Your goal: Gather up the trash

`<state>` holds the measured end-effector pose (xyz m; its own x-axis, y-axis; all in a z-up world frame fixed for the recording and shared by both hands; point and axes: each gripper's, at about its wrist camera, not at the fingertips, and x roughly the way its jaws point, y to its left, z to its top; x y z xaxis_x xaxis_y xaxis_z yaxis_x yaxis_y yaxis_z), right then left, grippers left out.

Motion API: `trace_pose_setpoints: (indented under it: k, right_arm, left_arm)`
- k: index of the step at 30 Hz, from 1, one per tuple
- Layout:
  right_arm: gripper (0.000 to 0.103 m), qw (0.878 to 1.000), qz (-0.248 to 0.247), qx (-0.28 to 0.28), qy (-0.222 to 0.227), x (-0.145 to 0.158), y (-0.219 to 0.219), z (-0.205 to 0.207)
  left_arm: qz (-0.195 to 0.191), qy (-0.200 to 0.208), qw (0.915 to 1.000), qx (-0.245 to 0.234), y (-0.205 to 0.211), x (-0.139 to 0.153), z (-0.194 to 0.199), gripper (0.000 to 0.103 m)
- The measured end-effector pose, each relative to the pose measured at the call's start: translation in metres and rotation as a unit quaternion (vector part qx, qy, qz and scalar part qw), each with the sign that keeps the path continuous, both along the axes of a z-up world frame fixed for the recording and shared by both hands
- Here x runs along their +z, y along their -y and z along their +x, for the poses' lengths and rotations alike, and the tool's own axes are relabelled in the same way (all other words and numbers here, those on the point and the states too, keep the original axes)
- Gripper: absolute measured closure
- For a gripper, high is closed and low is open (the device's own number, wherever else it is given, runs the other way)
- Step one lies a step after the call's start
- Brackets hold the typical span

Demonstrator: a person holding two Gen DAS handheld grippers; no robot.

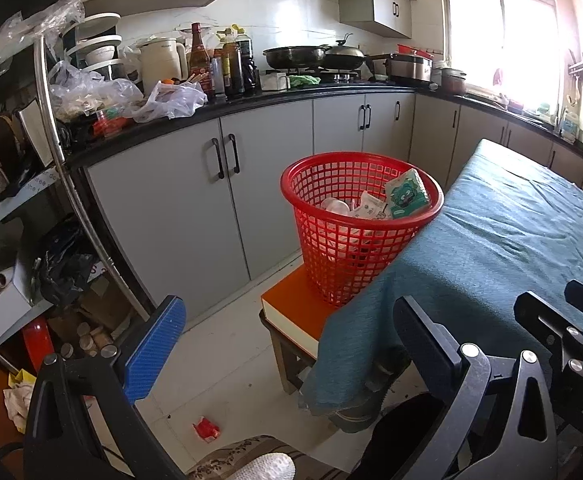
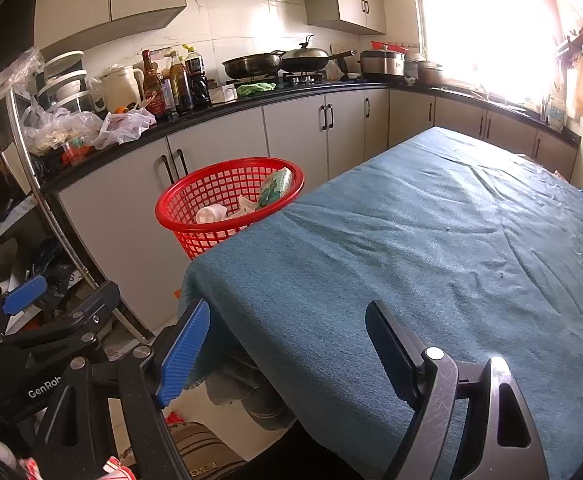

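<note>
A red plastic mesh basket (image 1: 355, 248) stands on an orange stool beside the table; it also shows in the right wrist view (image 2: 195, 232). It holds a green packet (image 1: 407, 196), white wrappers and a pale cup. A small red wrapper (image 1: 206, 428) lies on the floor tiles. My left gripper (image 1: 287, 340) is open and empty, low beside the table's near corner. My right gripper (image 2: 287, 344) is open and empty, over the near edge of the teal tablecloth (image 2: 431, 240).
The orange stool (image 1: 291, 304) carries the basket. A cluttered black counter (image 1: 251, 100) with bottles, kettle, pans and plastic bags runs along grey cabinets. A metal shelf rack (image 1: 51, 120) with bags and boxes stands at the left. Crumpled paper (image 1: 15, 396) lies on the floor.
</note>
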<state>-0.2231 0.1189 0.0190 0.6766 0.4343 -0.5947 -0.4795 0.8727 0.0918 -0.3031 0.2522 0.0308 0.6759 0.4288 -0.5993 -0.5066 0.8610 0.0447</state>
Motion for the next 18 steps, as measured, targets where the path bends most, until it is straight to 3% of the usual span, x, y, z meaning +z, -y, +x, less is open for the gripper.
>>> trace_pose_setpoints:
  k: [18]
  right_arm:
    - [0.018, 1.000, -0.008, -0.003, 0.006, -0.0020, -0.0020, -0.0013]
  left_arm:
    - [0.002, 0.000, 1.0000, 0.008, -0.0028, -0.0039, -0.0029, 0.000]
